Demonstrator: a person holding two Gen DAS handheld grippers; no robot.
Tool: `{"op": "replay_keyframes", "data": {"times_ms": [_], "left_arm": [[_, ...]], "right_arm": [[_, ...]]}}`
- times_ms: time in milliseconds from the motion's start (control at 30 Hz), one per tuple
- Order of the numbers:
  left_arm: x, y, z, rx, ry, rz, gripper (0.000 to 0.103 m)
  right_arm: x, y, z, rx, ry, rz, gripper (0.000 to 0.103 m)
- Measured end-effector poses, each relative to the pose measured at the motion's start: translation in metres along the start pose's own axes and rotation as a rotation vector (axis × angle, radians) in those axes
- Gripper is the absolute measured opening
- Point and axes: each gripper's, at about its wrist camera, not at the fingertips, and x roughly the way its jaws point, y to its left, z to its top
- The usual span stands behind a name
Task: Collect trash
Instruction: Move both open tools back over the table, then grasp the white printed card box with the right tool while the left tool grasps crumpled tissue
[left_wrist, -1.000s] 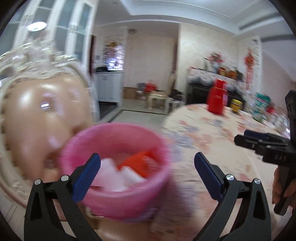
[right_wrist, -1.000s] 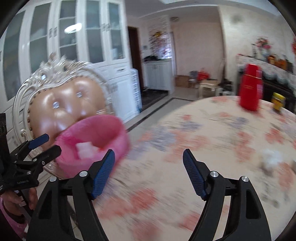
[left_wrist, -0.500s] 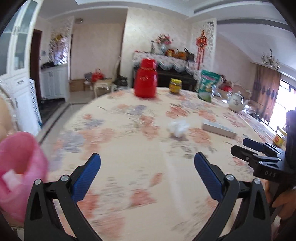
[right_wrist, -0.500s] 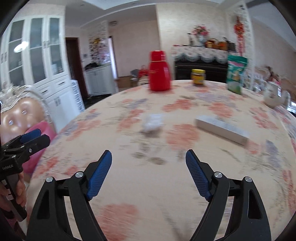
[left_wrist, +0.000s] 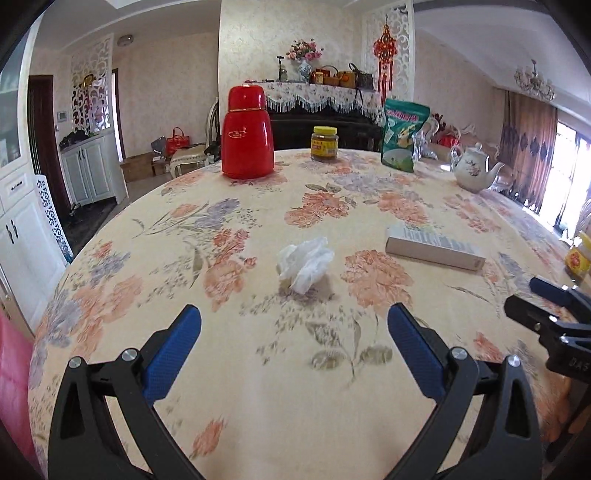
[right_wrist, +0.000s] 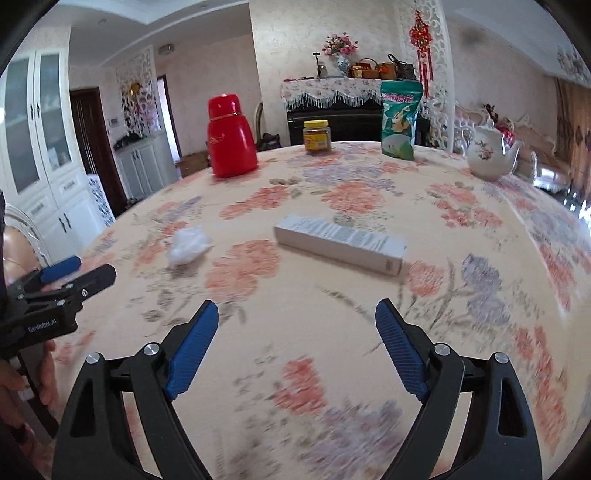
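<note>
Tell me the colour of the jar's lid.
Yellow: the jar's lid shows best in the left wrist view.

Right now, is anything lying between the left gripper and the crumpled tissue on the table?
Nothing visible does. The left gripper is open and empty, with only bare flowered tablecloth between it and the crumpled tissue. The long white box lies off to the tissue's right.

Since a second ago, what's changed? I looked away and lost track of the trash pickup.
Both grippers swung away from the pink bin and chair to face the table. The left gripper now lines up with the tissue, the right gripper with the box; the right jaws are opening with nothing between them. Nothing was grabbed or dropped. Tissue, box, the flask and the jar stayed put.
</note>
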Motion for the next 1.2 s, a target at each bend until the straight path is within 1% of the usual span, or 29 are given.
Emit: {"op": "replay_keyframes", "data": {"times_ms": [67,233,367,467,600,633,700,800,867,933,967,1000,1100,1200], "left_arm": [[0.010,0.000,0.004,0.004,0.009,0.005,0.098],[0.039,0.000,0.015,0.009,0.036,0.016,0.098],[0.059,-0.003,0.026,0.027,0.066,0.020,0.098],[0.073,-0.004,0.033,0.024,0.088,0.019,0.098],[0.088,-0.003,0.037,0.002,0.115,0.007,0.098],[0.091,-0.003,0.036,0.002,0.125,0.002,0.098],[0.097,-0.004,0.035,0.008,0.143,-0.001,0.098],[0.105,-0.003,0.032,0.017,0.177,-0.009,0.098],[0.110,-0.002,0.032,0.009,0.194,-0.021,0.098],[0.112,-0.002,0.033,0.007,0.197,-0.028,0.098],[0.113,-0.002,0.033,0.007,0.198,-0.028,0.098],[0.115,-0.002,0.033,0.005,0.202,-0.029,0.098],[0.123,-0.004,0.035,-0.009,0.223,-0.041,0.097],[0.130,-0.007,0.037,-0.015,0.242,-0.043,0.097]], "right_arm": [[0.012,-0.007,0.008,-0.025,0.015,-0.011,0.085],[0.045,-0.030,0.027,-0.055,0.045,-0.045,0.085],[0.078,-0.049,0.041,-0.068,0.105,-0.050,0.085],[0.094,-0.057,0.051,-0.083,0.120,-0.043,0.085],[0.114,-0.059,0.062,-0.119,0.144,-0.015,0.085],[0.121,-0.059,0.064,-0.133,0.161,-0.001,0.085],[0.132,-0.056,0.067,-0.172,0.189,0.001,0.085],[0.150,-0.050,0.069,-0.232,0.260,0.024,0.085],[0.161,-0.047,0.067,-0.269,0.311,0.018,0.085],[0.165,-0.046,0.065,-0.302,0.329,0.000,0.085],[0.162,-0.047,0.064,-0.292,0.324,0.014,0.083],[0.159,-0.049,0.063,-0.276,0.323,0.026,0.076],[0.147,-0.049,0.057,-0.259,0.294,0.046,0.063],[0.135,-0.049,0.051,-0.238,0.279,0.061,0.057]]}}
